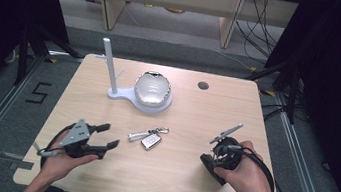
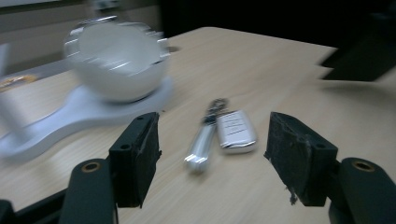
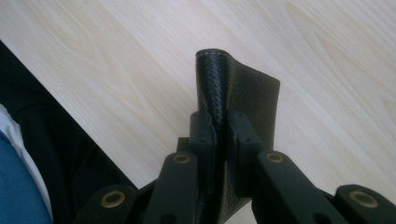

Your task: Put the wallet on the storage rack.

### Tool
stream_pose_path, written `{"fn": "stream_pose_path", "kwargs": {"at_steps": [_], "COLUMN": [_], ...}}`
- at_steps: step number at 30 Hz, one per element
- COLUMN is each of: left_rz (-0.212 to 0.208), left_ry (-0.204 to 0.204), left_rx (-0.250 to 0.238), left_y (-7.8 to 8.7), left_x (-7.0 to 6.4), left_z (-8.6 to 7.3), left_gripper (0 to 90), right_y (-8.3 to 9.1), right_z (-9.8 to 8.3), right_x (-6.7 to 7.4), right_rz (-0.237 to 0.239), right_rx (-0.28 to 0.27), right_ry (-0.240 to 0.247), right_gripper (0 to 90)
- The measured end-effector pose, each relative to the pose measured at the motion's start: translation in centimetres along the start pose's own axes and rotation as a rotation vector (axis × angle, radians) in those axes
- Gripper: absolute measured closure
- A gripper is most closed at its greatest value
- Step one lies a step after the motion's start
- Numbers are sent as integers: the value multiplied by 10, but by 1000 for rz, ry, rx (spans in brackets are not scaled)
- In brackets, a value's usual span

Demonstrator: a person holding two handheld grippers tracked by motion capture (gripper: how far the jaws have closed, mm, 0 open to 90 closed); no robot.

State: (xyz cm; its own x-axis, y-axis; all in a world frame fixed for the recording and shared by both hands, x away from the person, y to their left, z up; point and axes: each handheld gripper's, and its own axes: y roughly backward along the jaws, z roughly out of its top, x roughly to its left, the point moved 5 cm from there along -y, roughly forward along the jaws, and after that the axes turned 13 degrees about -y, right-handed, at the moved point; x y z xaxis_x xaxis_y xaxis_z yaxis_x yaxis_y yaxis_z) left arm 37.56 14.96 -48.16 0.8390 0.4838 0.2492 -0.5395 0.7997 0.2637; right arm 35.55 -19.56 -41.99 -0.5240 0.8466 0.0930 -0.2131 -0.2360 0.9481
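A silver car key fob [image 1: 151,141] on a ring with a slim metal tag [image 1: 138,135] lies at the table's middle. My left gripper [image 1: 108,136] hovers just left of it, open and holding nothing. In the left gripper view the fob [image 2: 236,132] and tag [image 2: 201,147] lie on the wood ahead, between the wide-apart jaws of my left gripper [image 2: 215,123]. My right gripper [image 1: 218,158] is at the front right, shut on a black leather pouch [image 1: 209,164]. The right gripper view shows that gripper [image 3: 219,121] pinching the folded leather pouch [image 3: 254,93] above the tabletop.
A white stand [image 1: 123,94] with an upright post [image 1: 109,67] carries a shiny silver-white dome [image 1: 153,88] at the back middle of the wooden table [image 1: 172,177]. A round cable hole [image 1: 203,85] sits at the back right. Dark frames and cables surround the table.
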Motion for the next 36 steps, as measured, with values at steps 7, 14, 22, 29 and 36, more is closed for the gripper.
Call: {"fn": "stream_pose_path", "kwargs": {"at_steps": [7, 14, 22, 29, 36], "left_rz": [-270, -443, -558, -586, -608], "left_ry": [-185, -417, -619, -742, -668], "left_rx": [46, 181, 280, 232, 230], "left_y": [-62, -100, -115, -121, -119], "left_x": [-32, -54, -66, -67, -75], "left_z": [46, 69, 89, 93, 82], "left_gripper": [364, 395, 449, 478, 520], "right_y": [-2, -9, -15, -16, -13], "right_z": [11, 20, 29, 32, 33], "right_x": [18, 34, 50, 56, 58], "right_rz": [33, 35, 55, 75, 87], "right_rx": [3, 44, 75, 59, 46], "right_ry": [73, 144, 182, 175, 214], "right_gripper": [829, 828, 828, 827, 827]}}
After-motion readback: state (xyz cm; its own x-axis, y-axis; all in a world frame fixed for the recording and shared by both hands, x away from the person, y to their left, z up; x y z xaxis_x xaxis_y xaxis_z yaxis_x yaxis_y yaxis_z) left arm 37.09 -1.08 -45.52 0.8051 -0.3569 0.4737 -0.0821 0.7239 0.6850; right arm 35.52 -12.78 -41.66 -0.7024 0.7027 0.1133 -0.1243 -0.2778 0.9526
